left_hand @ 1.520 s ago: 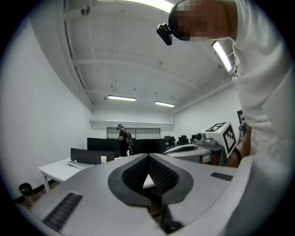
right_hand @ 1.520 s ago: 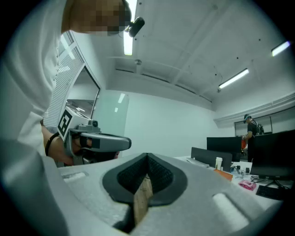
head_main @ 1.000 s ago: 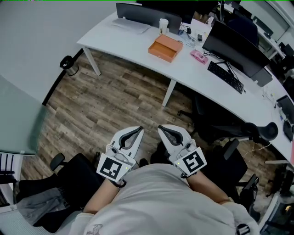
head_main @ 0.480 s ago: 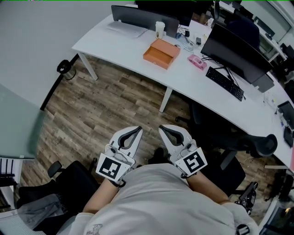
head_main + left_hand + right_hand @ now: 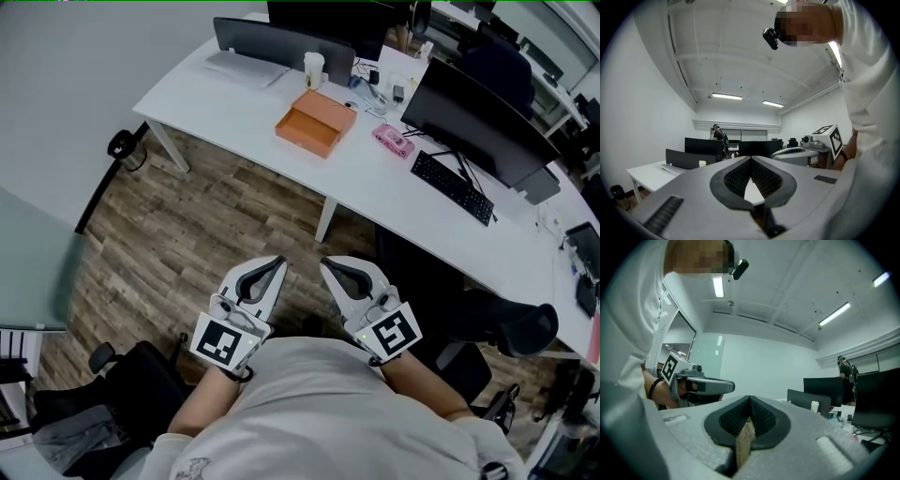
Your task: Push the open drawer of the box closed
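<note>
An orange box [image 5: 315,123] lies flat on the white desk [image 5: 234,98], far ahead of me; its near end looks pulled out like a shallow drawer, but it is too small to be sure. Both grippers are held close to my chest above the wooden floor, well short of the desk. My left gripper [image 5: 277,264] is shut and holds nothing; its jaw tips meet in the left gripper view [image 5: 751,160]. My right gripper [image 5: 327,266] is shut and empty too, tips together in the right gripper view [image 5: 750,400]. The box shows in neither gripper view.
On the desk stand dark monitors [image 5: 478,117], a keyboard [image 5: 452,186], a pink object [image 5: 394,141] and a white cup [image 5: 312,68]. A small bin [image 5: 122,147] stands by the wall. Black office chairs [image 5: 141,375] sit at my lower left and right. A desk leg [image 5: 327,217] stands ahead.
The desk and the orange box have slid left and closer in the head view as I move toward them. Both grippers keep their place at my chest, still shut.
</note>
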